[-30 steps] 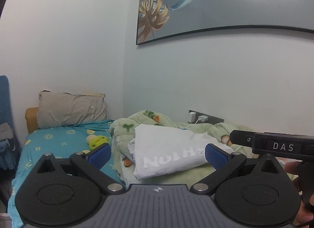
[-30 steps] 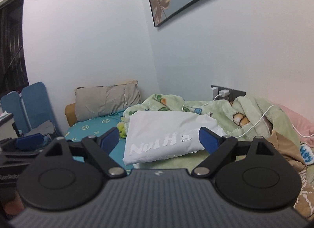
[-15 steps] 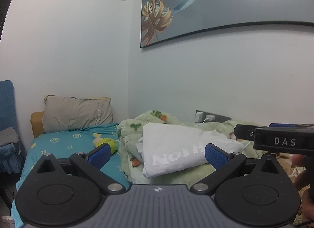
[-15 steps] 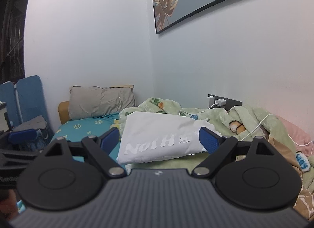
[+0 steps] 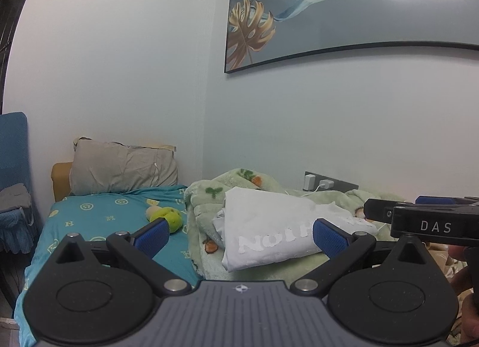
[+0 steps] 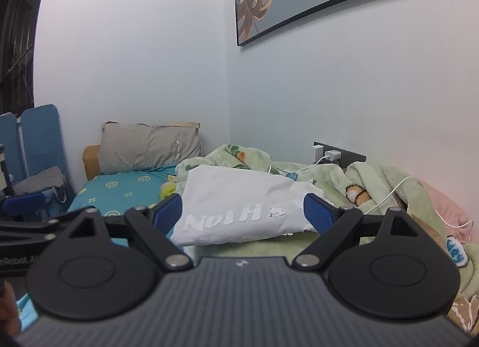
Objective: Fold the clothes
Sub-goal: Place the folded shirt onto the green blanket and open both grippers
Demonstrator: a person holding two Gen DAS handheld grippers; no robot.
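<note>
- The shirt [image 5: 269, 233] lies folded on the green blanket [image 5: 209, 260], on the wall side of the bed [image 5: 98, 215], beside the teal sheet and in front of both tongs.
- It looks like a neat white packet with 1 printed line of letters on top, so I judge that the folding is near its end or already finished.
- The left gripper [image 5: 239, 234] is wide open and holds nothing; its blue pads are apart from the cloth.
- The right gripper [image 6: 242, 211] is also wide open and empty. Both tongs are held above the bed, level, with the shirt seen between the pads but farther away.
- If 1 more fold is needed, I think the next move calls for lowering both tongs to the near edge of the packet and closing each on 1 corner.
- The soft blanket under it may be caught together with the cloth, so the pinch must be shallow.
- The long axis of the shirt runs left to right across both views, along the printed letters.
- In the left view the near edge drops toward the left; the far edge rests higher on the blanket.
</note>
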